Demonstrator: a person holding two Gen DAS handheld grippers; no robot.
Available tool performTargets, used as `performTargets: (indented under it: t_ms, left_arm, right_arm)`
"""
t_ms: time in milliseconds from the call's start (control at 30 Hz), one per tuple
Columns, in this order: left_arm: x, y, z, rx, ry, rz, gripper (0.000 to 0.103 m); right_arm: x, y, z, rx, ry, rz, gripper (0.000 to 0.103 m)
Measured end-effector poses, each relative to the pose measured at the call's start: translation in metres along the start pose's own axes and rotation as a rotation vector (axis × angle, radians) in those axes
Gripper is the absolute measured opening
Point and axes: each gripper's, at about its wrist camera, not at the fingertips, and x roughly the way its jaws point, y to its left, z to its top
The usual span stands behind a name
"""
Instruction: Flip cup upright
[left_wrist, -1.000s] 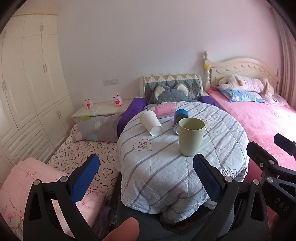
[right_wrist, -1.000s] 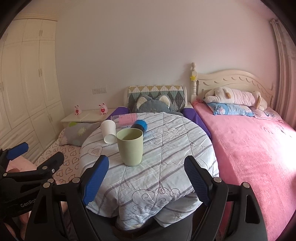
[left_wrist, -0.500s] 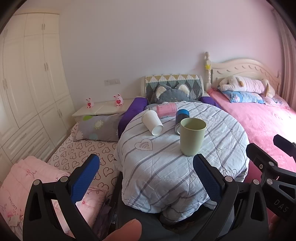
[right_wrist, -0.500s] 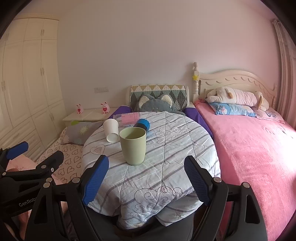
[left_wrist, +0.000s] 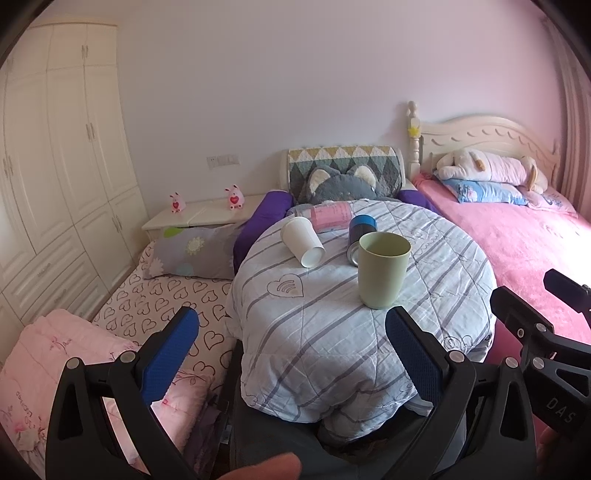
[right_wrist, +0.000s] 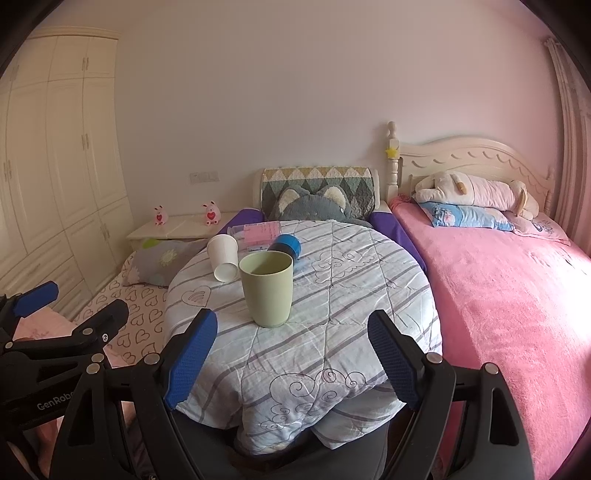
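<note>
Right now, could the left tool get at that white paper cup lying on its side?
Probably yes: the left tool is open and empty, and only bare quilt lies before the white paper cup; the green cup stands off right.

From my left wrist cam I read "DAS" in white on the black body of my right claw, lower right corner. From my right wrist cam, "GenRobo" in white on the black body of my left claw, cut off by my own claw frame, so rest of the word is hidden. Pink script on the pink blanket and print on the pink box are too small and blurred to read.
</note>
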Motion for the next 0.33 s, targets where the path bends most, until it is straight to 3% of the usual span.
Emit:
performTargets:
  t_ms: [333]
  left_arm:
    - [0.0036, 0.0011, -0.0017, -0.001, 0.007, -0.014, 0.103]
  right_arm:
    - [0.0027, -0.0008, -0.0003, 0.001, 0.008, 0.003, 0.085]
